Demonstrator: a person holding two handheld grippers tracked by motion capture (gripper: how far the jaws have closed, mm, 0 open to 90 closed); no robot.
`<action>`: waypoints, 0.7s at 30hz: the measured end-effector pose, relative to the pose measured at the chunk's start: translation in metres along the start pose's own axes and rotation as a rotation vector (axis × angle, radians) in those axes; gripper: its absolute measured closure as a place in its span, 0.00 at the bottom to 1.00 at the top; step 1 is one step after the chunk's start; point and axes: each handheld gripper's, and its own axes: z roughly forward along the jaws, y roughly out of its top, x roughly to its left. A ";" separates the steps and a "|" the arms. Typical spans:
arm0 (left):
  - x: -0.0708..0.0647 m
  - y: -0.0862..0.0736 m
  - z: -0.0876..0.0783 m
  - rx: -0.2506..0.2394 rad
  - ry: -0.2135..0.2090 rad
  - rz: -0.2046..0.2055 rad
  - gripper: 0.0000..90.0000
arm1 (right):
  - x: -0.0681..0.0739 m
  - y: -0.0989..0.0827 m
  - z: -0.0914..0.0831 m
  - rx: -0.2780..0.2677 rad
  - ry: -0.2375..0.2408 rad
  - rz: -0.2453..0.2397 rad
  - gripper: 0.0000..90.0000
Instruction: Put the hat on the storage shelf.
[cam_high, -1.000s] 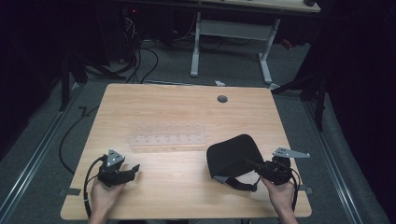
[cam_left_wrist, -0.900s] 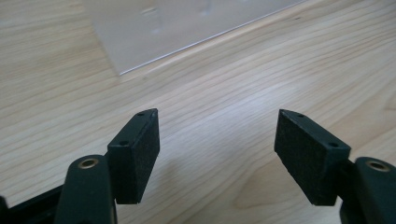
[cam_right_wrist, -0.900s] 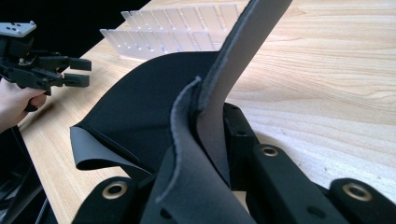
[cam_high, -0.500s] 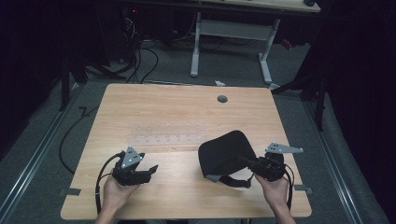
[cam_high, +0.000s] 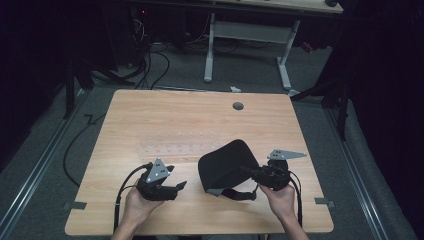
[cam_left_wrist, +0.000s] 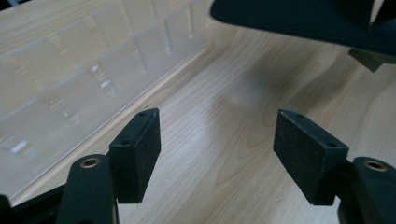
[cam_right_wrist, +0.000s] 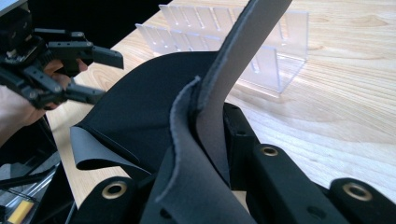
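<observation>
The left gripper (cam_high: 176, 187) has moved rightward toward the floppy black mat (cam_high: 225, 165), jaws wide. The right gripper (cam_high: 248, 171) pinches the mat's edge above the pale wooden worktop (cam_high: 190, 120)

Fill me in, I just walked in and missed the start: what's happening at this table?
A person works two handheld grippers at a wooden table. The right gripper is shut on the edge of a floppy black mat, holding it partly lifted and curled. The left gripper is open and empty, pointing toward the mat. A clear plastic slotted rack sits just beyond.
</observation>
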 end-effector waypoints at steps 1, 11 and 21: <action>-0.004 0.000 0.001 0.005 -0.011 0.011 0.36 | 0.001 0.001 0.001 0.003 0.002 0.001 0.95; -0.024 -0.009 0.014 0.013 -0.046 0.063 0.32 | 0.011 0.004 0.017 0.055 0.013 -0.015 0.94; -0.024 -0.012 0.013 0.007 -0.028 0.102 0.33 | 0.016 0.007 0.028 0.103 0.024 -0.003 0.94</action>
